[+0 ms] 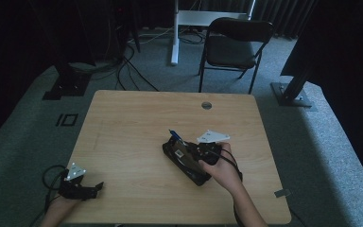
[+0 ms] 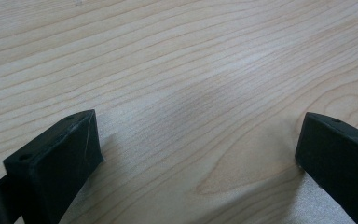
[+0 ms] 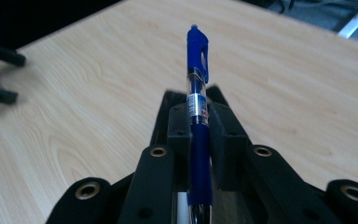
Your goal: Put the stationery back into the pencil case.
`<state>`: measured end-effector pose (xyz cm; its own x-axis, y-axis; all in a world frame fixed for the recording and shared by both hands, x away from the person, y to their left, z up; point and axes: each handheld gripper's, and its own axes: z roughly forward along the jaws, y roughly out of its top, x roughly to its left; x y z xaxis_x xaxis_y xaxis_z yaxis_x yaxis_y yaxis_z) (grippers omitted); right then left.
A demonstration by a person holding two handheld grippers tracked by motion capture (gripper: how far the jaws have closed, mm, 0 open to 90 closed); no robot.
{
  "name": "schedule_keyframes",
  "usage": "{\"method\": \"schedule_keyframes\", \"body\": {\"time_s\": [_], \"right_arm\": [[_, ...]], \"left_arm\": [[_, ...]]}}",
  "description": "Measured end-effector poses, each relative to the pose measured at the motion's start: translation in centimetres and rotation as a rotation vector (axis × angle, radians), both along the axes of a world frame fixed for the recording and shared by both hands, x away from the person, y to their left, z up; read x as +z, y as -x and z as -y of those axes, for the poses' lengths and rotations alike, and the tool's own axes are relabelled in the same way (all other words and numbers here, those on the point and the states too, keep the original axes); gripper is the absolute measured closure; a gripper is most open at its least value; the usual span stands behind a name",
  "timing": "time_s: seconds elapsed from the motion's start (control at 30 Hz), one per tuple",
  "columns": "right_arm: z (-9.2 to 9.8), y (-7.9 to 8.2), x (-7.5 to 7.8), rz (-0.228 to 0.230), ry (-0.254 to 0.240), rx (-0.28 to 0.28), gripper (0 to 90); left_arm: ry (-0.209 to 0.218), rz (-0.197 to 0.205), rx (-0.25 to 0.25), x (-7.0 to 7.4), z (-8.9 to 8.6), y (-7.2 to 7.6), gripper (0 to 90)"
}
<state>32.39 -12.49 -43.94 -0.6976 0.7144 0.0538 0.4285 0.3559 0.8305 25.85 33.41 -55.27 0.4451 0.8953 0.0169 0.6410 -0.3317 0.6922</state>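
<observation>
Blue and clear-barrelled, the pen (image 3: pixel 198 102) is already clamped between your right tongs (image 3: pixel 199 123), its clip end pointing out past the jaws above a black case (image 1: pixel 184 163) lying on the wooden bench (image 1: pixel 132 123). Your left tongs (image 1: pixel 82 188) rest apart at the near left edge, empty, so the pick looks done and only the placing seems left.

The high view looks forward and down over the wooden table (image 1: pixel 137 137), whose grain both gripper views share from close above.
</observation>
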Motion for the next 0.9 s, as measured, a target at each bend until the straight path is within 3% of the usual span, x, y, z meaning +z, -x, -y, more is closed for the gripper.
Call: {"method": "schedule_keyframes", "body": {"time_s": [0.4,0.9], "right_arm": [[0.0,-0.3,-2.3,-0.059,0.052,0.014,79.2],[-0.8,-0.9,-3.9,-0.110,0.138,0.006,79.1]], "left_arm": [[-0.001,0.000,0.000,0.0,0.0,0.0,0.2],[-0.001,0.000,0.000,0.0,0.0,0.0,0.2]]}}
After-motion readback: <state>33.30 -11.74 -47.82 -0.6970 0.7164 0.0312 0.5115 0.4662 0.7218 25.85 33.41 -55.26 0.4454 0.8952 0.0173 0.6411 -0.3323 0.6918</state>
